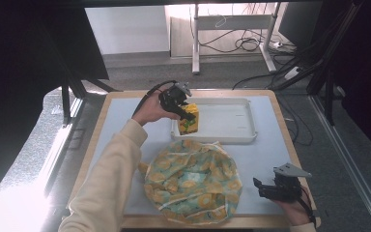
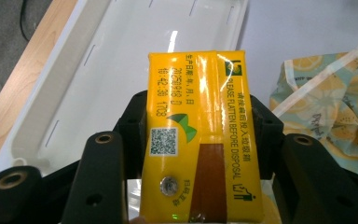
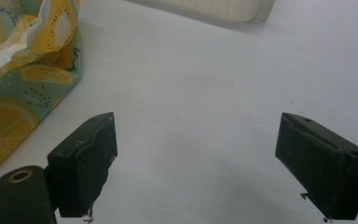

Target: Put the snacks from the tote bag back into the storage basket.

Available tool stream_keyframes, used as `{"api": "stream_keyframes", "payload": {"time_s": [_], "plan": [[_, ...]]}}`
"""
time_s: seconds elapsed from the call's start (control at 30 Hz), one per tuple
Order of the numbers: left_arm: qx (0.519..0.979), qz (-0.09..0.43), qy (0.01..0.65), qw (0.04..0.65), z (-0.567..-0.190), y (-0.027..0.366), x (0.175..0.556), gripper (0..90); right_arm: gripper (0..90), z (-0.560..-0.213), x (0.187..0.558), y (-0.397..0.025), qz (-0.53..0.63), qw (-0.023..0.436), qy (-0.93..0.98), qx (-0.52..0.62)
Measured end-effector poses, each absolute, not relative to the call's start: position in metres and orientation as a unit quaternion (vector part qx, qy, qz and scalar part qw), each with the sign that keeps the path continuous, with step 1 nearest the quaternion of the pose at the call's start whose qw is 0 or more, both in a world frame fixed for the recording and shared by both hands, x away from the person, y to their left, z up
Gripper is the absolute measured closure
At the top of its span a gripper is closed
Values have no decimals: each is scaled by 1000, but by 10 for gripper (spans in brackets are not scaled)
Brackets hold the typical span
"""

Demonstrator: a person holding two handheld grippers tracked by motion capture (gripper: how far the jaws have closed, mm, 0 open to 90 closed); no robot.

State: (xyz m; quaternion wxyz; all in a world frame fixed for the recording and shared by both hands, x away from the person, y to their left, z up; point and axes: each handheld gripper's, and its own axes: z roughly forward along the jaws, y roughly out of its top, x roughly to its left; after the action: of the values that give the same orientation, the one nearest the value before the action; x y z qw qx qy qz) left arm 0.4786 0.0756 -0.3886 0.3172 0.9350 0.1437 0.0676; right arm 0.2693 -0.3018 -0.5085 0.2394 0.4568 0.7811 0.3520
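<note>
High view: left gripper clamps a yellow drink carton upright at the left end of the white tray; right gripper rests near the floral cloth bag | Left gripper view: jaws squeeze the carton's sides above the tray | Right gripper view: jaws spread wide over bare table, holding nothing.

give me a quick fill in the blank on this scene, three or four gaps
1. The left gripper is shut on a yellow ____.
2. The carton is held over the left end of the white ____.
3. The fingers of the right gripper stand ____, with nothing between them.
4. The lemon-print cloth bag lies on the table between the tray and the table's ____ edge.

Missing words: carton; tray; open; near
</note>
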Motion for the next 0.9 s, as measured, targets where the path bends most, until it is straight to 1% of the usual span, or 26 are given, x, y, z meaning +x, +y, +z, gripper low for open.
{"api": "stream_keyframes", "payload": {"time_s": [0.47,0.9], "plan": [[933,61,146,323,-400,72,490,523,128,-508,269,-303,353,240,778,460],[941,54,107,317,-409,75,505,523,128,-509,269,-304,349,242,777,463]]}}
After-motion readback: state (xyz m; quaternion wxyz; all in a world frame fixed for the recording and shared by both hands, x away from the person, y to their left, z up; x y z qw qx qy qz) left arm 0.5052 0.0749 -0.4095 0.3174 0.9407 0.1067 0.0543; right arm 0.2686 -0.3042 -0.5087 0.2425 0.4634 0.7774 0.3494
